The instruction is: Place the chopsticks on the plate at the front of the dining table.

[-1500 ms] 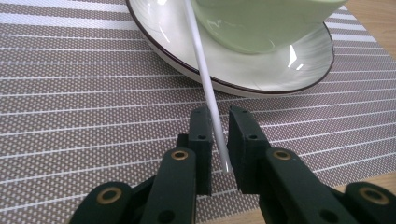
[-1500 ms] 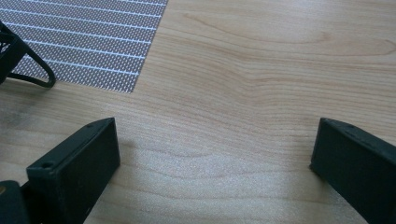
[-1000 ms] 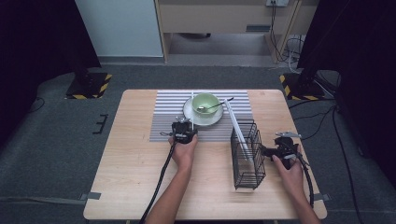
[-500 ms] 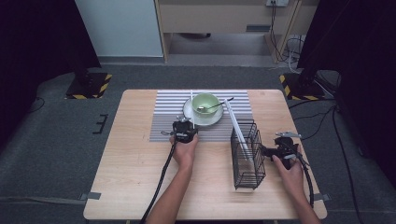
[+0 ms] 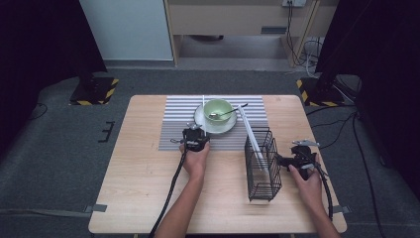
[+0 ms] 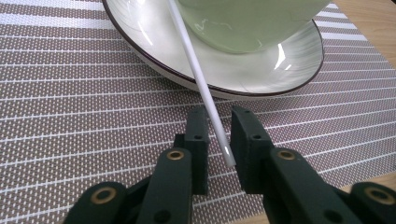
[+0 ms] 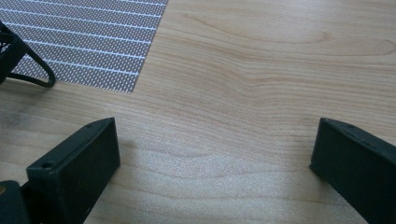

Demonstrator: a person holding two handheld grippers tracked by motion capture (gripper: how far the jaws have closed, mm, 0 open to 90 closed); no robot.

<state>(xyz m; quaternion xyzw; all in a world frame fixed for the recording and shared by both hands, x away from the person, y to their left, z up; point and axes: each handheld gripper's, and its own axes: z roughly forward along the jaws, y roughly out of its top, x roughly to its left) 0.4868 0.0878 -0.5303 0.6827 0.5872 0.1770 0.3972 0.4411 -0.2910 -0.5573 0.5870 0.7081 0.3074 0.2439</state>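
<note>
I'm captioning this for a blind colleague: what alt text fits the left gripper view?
A white chopstick slants between the left gripper's two black fingers, with small gaps either side. Behind, on a striped placemat, a plate holds a green bowl.

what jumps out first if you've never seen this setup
The green bowl on its plate, at the far middle of the striped mat. Next, the thin white chopstick lying over the plate's rim, its near end between the left gripper jaws. A black wire basket stands right of centre.
</note>
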